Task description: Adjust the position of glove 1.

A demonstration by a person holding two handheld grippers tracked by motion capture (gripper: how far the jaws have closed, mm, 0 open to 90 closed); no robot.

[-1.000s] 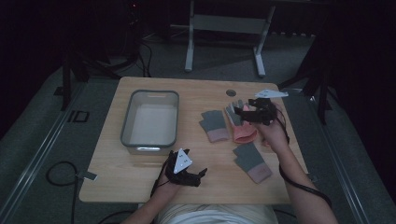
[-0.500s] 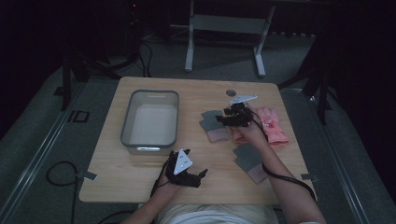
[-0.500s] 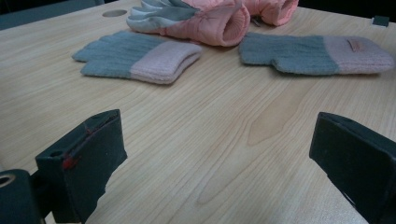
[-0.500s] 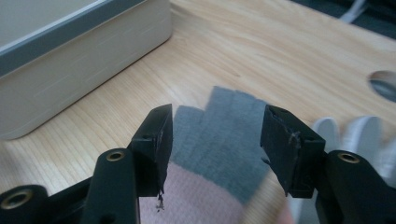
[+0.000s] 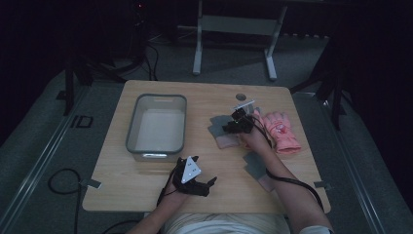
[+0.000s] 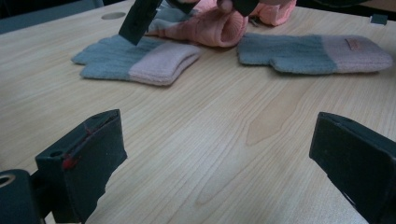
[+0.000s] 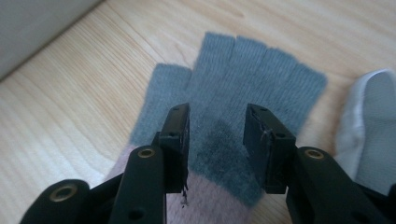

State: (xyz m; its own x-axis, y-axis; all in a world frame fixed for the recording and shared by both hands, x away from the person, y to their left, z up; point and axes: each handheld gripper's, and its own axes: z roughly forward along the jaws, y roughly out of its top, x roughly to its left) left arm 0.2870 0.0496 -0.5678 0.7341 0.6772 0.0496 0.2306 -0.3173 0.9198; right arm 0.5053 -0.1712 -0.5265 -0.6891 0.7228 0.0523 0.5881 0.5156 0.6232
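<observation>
The right hand-held gripper (image 7: 217, 144) hangs just above the grey knitted fingerless glove with a pink cuff (image 7: 243, 93), and its jaws stand apart with a gap between them, holding nothing. In the right gripper view the glove lies flat directly under the jaws, its palm between them and its short fingers pointing away from the gripper. I judge that the step in hand is the reach for this glove, with the grasp not yet made. The next move probably calls for lowering the jaws onto the wool and closing them on a fold near the palm or cuff.

Just beside this gripper, on its far side, lies a pink padded glove (image 5: 281, 130). A second grey and pink glove (image 5: 257, 168) lies nearer the person.

The left hand-held gripper (image 5: 207, 184) rests low on the light wooden desk (image 5: 146, 190), jaws wide open and empty. A grey plastic bin (image 5: 157, 124) stands beyond it.
</observation>
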